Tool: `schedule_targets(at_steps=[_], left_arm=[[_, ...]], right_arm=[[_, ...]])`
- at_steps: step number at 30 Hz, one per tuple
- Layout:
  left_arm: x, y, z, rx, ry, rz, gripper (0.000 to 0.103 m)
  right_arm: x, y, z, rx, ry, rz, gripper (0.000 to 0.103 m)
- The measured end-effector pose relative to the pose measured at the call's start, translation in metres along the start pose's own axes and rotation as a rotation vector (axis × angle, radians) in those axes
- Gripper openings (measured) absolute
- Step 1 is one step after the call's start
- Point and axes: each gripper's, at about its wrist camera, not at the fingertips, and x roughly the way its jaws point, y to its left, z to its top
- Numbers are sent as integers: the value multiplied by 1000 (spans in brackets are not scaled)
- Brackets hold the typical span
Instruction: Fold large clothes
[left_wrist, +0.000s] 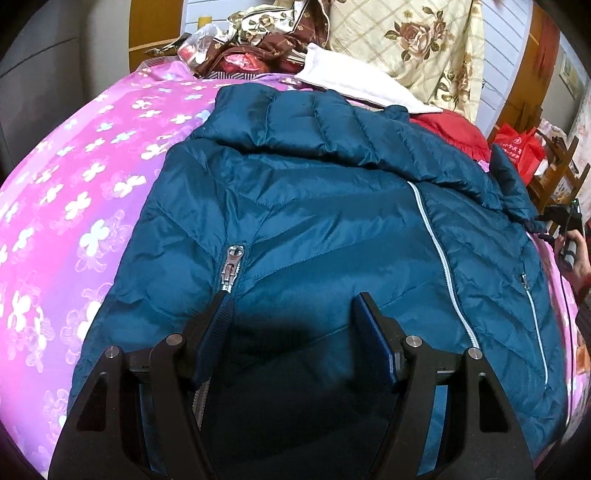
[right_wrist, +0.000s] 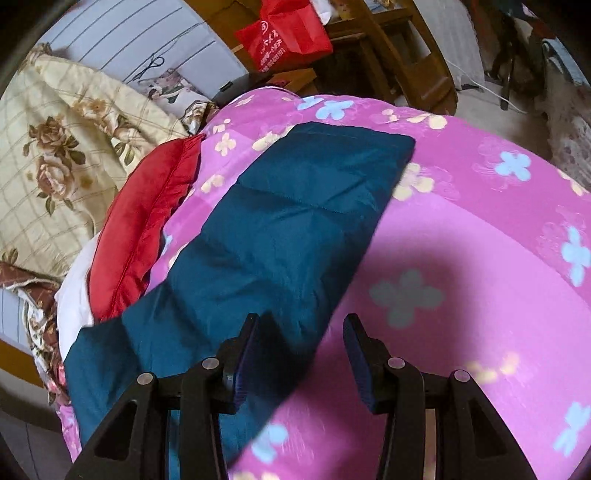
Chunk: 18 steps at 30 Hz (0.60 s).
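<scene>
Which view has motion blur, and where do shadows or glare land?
Left wrist: sharp; sheen on the jacket, left gripper shadow darkens the fabric between its fingers; fisheye bends the quilt edge. Right wrist: smeared near the bottom of the quilt; right gripper shadow falls across the sleeve and quilt.

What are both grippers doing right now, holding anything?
Left gripper: open, empty, over the teal jacket.
Right gripper: open, empty, jaws straddling the sleeve edge.
</scene>
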Motion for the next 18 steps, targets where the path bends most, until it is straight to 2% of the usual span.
schedule_targets(at_steps=[2, 4, 6, 11, 15, 18], left_arm=[[1, -2, -1, 9, -7, 7, 68], [4, -4, -3, 24, -10, 19, 69], [6, -5, -4, 35, -11, 26, 70], [8, -6, -4, 42, -11, 31, 71], [6, -7, -5, 47, -9, 38, 71], [4, -7, -5, 45, -3, 39, 71]], right_arm=[[4, 0, 3, 1, -26, -1, 40], [9, 0, 6, -3, -23, -5, 17], [8, 0, 9, 0, -27, 2, 9], [-23, 15, 19, -37, -78, 3, 7], [-72, 55, 21, -146, -143, 6, 6], [-114, 101, 13, -254, -188, 42, 6]])
